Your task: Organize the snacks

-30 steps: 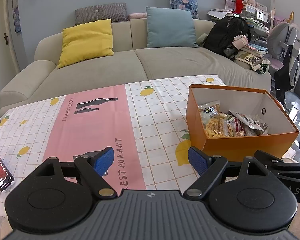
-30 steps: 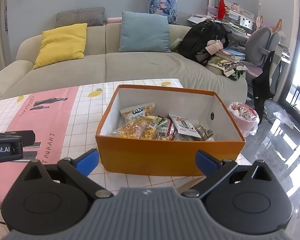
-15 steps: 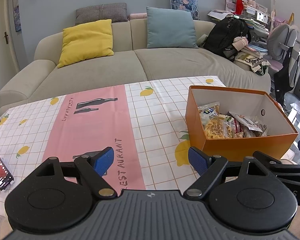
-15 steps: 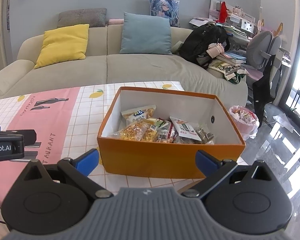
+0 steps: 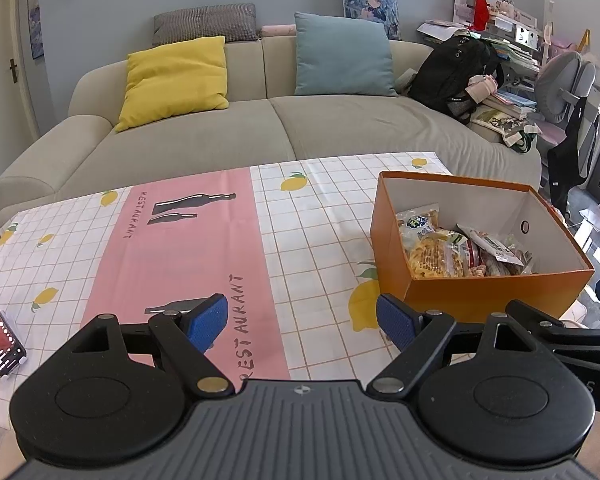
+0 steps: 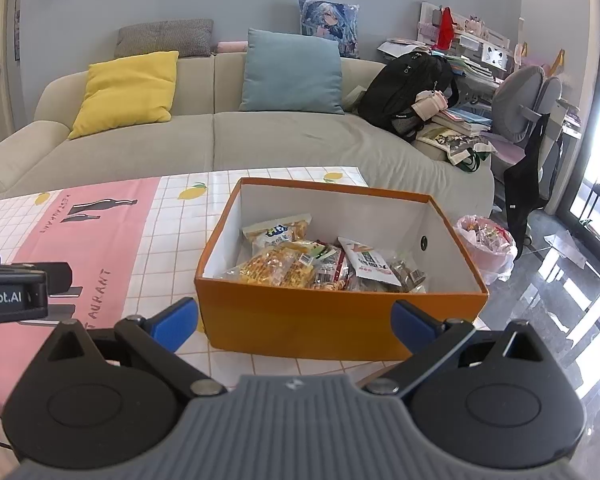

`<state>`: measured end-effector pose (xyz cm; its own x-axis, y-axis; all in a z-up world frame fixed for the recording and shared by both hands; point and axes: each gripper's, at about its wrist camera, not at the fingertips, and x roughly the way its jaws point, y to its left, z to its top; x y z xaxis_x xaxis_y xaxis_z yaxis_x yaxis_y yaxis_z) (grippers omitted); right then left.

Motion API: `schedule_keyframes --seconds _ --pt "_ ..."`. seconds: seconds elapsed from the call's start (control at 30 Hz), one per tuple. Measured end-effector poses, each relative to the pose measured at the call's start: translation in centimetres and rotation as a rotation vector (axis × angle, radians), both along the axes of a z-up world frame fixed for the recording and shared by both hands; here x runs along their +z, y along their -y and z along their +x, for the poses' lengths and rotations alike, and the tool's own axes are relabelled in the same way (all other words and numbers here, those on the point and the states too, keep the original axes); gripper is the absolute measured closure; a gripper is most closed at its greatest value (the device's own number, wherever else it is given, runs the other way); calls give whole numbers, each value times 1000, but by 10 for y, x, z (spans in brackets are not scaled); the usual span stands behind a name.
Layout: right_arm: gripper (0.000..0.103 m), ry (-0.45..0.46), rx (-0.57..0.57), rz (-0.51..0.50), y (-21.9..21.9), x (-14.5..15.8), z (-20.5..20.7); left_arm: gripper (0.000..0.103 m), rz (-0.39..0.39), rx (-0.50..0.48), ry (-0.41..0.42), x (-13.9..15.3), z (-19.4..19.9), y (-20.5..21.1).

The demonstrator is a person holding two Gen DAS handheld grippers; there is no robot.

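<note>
Change from earlier frames slight: orange box (image 6: 340, 326) sits lower, farther off in right wrist view. Left gripper (image 5: 302, 320) spread wide, empty, over pink strip of tablecloth (image 5: 172, 248). Right gripper (image 6: 294, 322) spread wide, empty, facing box front wall. Box on table's right end, open-topped, snack packets (image 6: 300, 266) heaped inside. Phone (image 5: 0, 344) at left table edge; cloth between otherwise bare.

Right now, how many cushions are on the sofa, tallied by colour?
Yellow cushion: 1
Blue cushion: 1
Grey cushion: 1
Printed picture cushion: 1
Total: 4 cushions, all along the back of the sofa. A pink roll lies on the backrest too; I did not count it as a cushion.
</note>
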<state>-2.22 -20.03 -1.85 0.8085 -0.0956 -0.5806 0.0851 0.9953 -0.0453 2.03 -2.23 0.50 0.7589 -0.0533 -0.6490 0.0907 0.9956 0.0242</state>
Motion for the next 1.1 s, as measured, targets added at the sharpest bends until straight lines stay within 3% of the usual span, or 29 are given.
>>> schedule_keyframes --seconds 1.1 --pt "3 -25 5 -1 1 -4 3 5 -1 14 -1 -1 -4 1"
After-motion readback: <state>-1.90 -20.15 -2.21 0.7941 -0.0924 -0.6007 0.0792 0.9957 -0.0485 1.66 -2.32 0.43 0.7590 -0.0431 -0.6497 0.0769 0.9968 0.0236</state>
